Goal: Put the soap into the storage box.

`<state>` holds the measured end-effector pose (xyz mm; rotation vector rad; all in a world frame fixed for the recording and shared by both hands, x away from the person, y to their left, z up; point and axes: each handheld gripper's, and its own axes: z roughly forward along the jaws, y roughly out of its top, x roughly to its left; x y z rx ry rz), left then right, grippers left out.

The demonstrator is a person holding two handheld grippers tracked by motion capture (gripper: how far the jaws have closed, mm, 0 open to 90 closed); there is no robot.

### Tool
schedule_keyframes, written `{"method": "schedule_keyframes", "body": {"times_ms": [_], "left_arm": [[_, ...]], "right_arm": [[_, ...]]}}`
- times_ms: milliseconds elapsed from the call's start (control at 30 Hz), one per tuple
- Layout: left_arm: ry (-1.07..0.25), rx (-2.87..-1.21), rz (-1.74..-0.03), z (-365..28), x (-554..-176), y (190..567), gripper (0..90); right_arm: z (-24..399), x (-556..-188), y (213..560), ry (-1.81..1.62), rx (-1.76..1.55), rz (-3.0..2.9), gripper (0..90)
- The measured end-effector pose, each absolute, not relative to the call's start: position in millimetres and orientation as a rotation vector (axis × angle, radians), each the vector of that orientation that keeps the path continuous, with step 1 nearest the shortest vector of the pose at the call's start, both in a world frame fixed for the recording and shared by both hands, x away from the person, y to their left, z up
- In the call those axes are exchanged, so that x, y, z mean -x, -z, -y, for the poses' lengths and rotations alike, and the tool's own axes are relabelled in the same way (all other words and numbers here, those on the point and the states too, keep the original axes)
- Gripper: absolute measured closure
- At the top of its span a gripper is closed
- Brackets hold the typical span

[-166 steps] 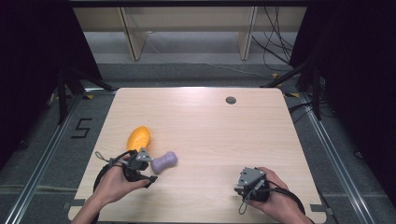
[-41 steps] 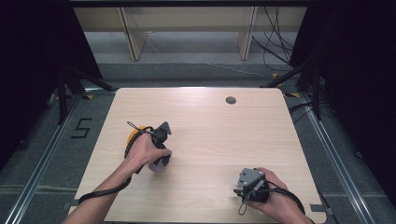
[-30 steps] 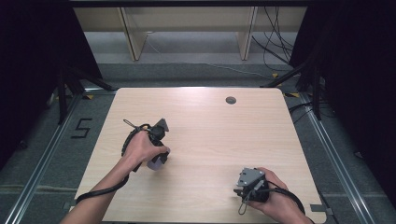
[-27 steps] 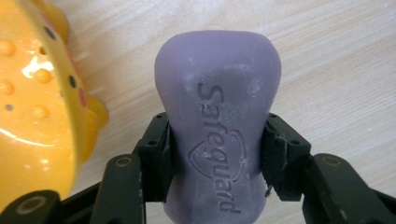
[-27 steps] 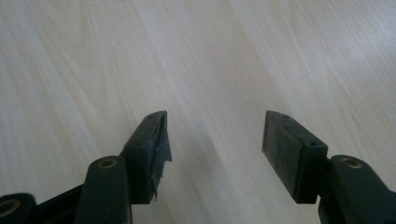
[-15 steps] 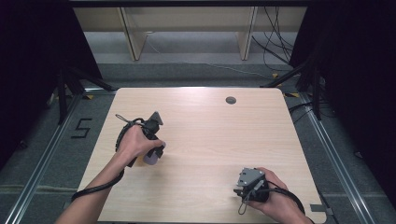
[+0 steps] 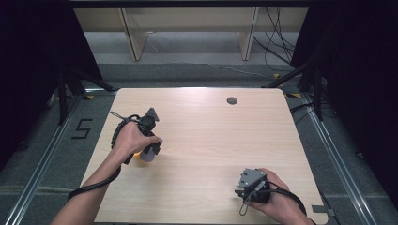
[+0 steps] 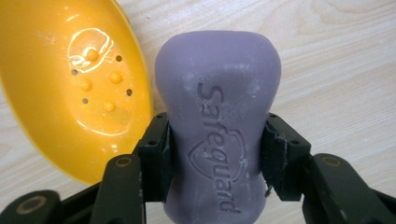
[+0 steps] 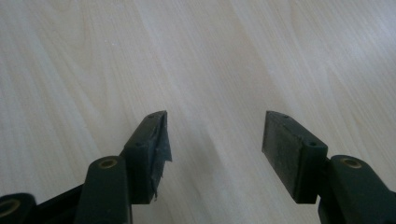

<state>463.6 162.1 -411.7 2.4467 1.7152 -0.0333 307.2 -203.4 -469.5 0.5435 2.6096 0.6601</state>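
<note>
A purple bar of soap (image 8: 218, 126) stamped "Safeguard" is clamped at its waist between the jaws of my left gripper (image 8: 215, 154). Just to its left in the left gripper view lies a glossy orange soap dish (image 8: 79, 88) with small holes and bumps. In the high view the left gripper (image 7: 151, 149) points down over the soap (image 7: 149, 156) at the table's left middle, and a sliver of the orange dish (image 7: 137, 154) peeks out under the hand. My right gripper (image 9: 214, 149) is open over bare wood; in the high view the right gripper (image 7: 245, 183) rests near the front right.
The light wooden table (image 7: 206, 140) has a round grommet hole (image 7: 232, 100) near its far edge. Metal rails and cables run along the floor on both sides.
The left hand has carried the soap toward the table's left and nearer the front, down beside the orange dish. The right gripper has stayed still.
</note>
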Motion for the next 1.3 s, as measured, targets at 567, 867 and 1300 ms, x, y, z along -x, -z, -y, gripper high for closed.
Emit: {"method": "schedule_keyframes", "body": {"times_ms": [567,867,1300], "left_arm": [[0.001,-2.343,-1.802,-186,-478,395,49.0],[-0.05,-2.313,-1.83,-205,-491,396,48.9],[-0.029,-2.313,-1.897,-215,-502,406,48.9]], "right_arm": [[203,-305,470,-0.66,-0.579,-2.625,41.5],[203,-306,470,-0.656,-0.554,-2.631,41.5],[203,-306,471,-0.663,-0.559,-2.627,41.5]]}}
